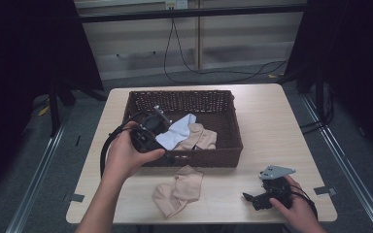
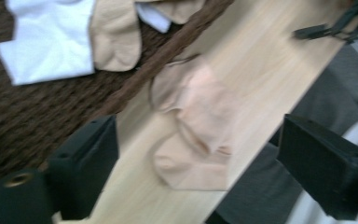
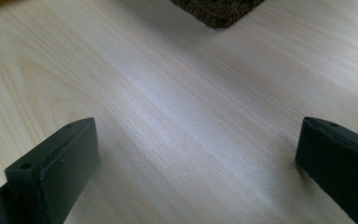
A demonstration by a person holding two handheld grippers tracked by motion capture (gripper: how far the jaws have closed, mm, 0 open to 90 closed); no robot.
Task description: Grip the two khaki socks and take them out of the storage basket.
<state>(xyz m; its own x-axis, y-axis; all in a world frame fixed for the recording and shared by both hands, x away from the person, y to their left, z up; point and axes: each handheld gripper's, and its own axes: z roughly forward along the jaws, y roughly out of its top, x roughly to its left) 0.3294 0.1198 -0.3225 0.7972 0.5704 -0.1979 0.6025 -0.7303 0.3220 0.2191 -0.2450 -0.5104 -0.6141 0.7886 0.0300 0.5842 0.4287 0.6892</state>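
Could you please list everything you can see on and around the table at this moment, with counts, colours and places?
Wicker basket: one, dark brown, on the middle of the table.
White sock: one, white, inside the basket, near its front wall.
Beige socks in basket: apparently a pair, beige, beside the white sock.
Beige socks on table: apparently a pair, beige, lying in front of the basket.
Table: one, light wood.
Cable: one, black, on the floor behind the table.
Left gripper: one, black, jaws open and empty, over the basket's front left part.
Right gripper: one, black, jaws open and empty, resting on the table's front right.
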